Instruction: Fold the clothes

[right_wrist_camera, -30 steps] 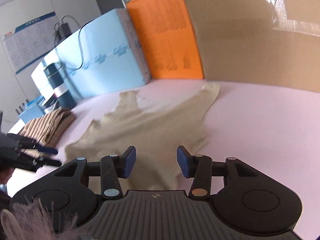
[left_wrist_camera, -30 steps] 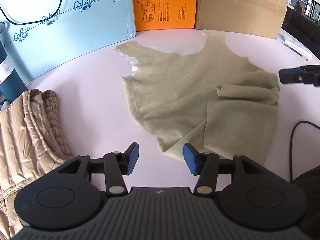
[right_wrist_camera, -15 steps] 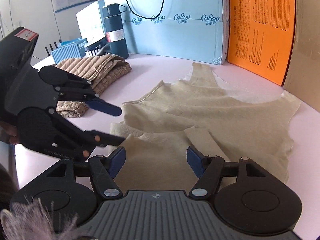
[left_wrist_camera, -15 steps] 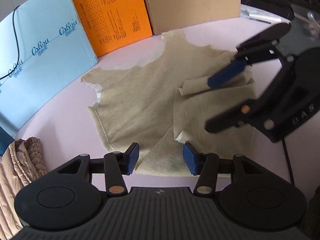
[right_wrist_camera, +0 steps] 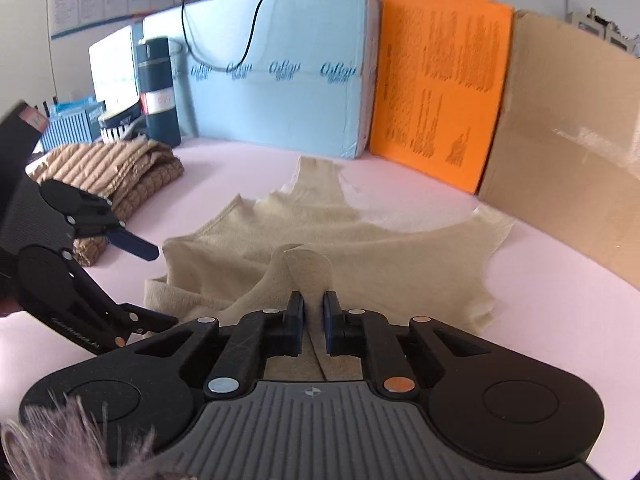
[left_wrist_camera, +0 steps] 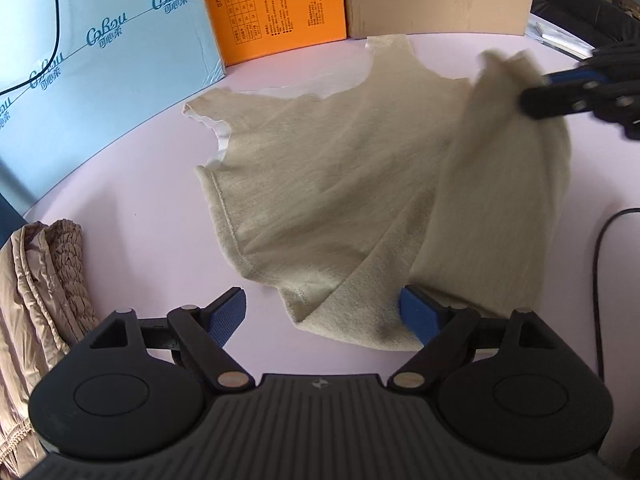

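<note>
A beige knitted sleeveless top (left_wrist_camera: 328,184) is spread on the pale pink tabletop (left_wrist_camera: 132,208), its neckline toward twelve o'clock in the left wrist view, near the orange printed box (left_wrist_camera: 276,4). The left gripper (left_wrist_camera: 322,312) is held low over the garment's near hem; its jaws have just been opening and are now spread wide, with the hem corner lying between them and no pad seen pressing it. At two o'clock in that view the right gripper (right_wrist_camera: 313,316) is seen raised, a fold of the top pinched in it; its jaws have just been closing and are pressed together on the cloth. A folded tan quilted garment (left_wrist_camera: 36,292) lies at nine o'clock, well apart from the top.
</note>
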A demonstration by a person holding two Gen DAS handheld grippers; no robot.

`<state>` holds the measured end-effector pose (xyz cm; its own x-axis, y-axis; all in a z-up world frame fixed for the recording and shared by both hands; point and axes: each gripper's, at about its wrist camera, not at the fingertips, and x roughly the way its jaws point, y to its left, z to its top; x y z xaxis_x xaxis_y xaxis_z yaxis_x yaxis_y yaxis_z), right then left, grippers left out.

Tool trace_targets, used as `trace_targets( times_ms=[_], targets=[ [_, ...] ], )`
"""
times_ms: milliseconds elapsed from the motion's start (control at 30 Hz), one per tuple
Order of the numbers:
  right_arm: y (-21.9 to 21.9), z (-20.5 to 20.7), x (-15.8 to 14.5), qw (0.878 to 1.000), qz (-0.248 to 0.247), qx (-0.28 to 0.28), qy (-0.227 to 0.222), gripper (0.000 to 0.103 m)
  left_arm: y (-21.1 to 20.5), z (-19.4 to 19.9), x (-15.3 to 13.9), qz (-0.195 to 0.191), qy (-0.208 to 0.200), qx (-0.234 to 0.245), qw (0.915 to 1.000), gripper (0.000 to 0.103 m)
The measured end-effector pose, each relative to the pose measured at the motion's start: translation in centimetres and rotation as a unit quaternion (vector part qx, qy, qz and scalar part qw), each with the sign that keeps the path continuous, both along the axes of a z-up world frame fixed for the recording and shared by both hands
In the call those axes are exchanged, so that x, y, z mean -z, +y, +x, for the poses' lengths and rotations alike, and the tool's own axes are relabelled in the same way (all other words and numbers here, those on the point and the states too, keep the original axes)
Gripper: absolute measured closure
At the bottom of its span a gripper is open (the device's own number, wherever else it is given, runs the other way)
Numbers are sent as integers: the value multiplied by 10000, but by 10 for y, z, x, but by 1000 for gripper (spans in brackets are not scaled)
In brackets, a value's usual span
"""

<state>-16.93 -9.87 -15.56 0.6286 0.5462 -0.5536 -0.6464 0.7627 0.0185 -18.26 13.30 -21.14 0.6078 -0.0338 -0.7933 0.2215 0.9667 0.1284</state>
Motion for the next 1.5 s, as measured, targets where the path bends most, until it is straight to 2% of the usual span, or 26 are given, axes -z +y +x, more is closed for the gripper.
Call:
trace_targets(
  times_ms=[67,133,233,267,333,367,433,467,500,533,600,733,833,867,933,967,1000,1067,1133,1200,1233,1300,1367,1500],
  targets=[
    [-36,-21,-13,9992,303,245,-115,94,2,-2,1,-47,-21,-36,10000,18],
    [-73,-43,-15,9968,407,683,-63,94,2,-3,1,-20,-61,-62,10000,18],
    [-128,-70,4,9877,348,1464,430,92,0,-4,0,61,-100,-128,9998,15],
    [-145,-78,14,9810,259,1803,662,88,-1,-4,0,83,-105,-146,9998,15],
    [-173,-96,34,9602,267,2549,1109,78,-4,-5,-2,208,-129,-151,9996,15],
    [-183,-105,39,9493,452,2870,1198,75,-7,-7,-4,335,-172,-129,9992,15],
    [-192,-121,43,9328,868,3290,1184,62,-17,-16,-10,843,-423,-59,9955,17],
    [-191,-128,43,9287,1012,3398,1089,49,-21,-22,-13,1094,-576,-12,9923,17],
    [-186,-131,43,9289,1079,3397,1005,37,-25,-30,-17,1186,-746,97,9901,18],
    [-180,-134,43,9302,1128,3368,931,36,-29,-38,-20,1247,-901,214,9879,19],
    [-167,-137,44,9357,1146,3234,826,36,-32,-40,-27,1001,-960,503,9891,20],
    [-146,-125,36,9614,869,2517,699,36,-43,-17,-25,789,-853,661,9910,33],
    [-142,-118,27,9687,991,2180,654,35,-48,7,-21,469,-628,754,9941,53],
    [-142,-114,24,9695,1086,2096,658,35,-48,14,-20,350,-531,762,9951,54],
    [-140,-108,19,9716,1267,1878,680,28,-47,27,-15,72,-166,744,9971,56],
    [-138,-105,16,9732,1345,1732,695,21,-46,30,-14,-2,-26,751,9972,63],
    [-133,-100,16,9766,1281,1563,730,20,-48,29,-12,-59,62,804,9967,70],
    [-122,-90,15,9837,1055,1209,812,20,-48,26,-13,-136,152,871,9960,92],
    [-110,-82,21,9886,809,951,844,20,-46,20,-17,-254,163,845,9960,100],
    [-100,-74,30,9905,654,797,907,20,-43,16,-21,-283,146,755,9966,100],
    [-95,-69,36,9906,580,736,992,24,-41,13,-23,-249,127,683,9973,100],
    [-89,-64,40,9910,460,699,1046,55,-41,8,-26,-15,111,474,9988,100],
    [-85,-62,41,9916,357,654,1053,66,-42,3,-29,199,104,254,9994,100],
    [-80,-61,39,9930,184,465,1068,74,-41,-5,-29,305,192,-37,9993,100]
  ],
)
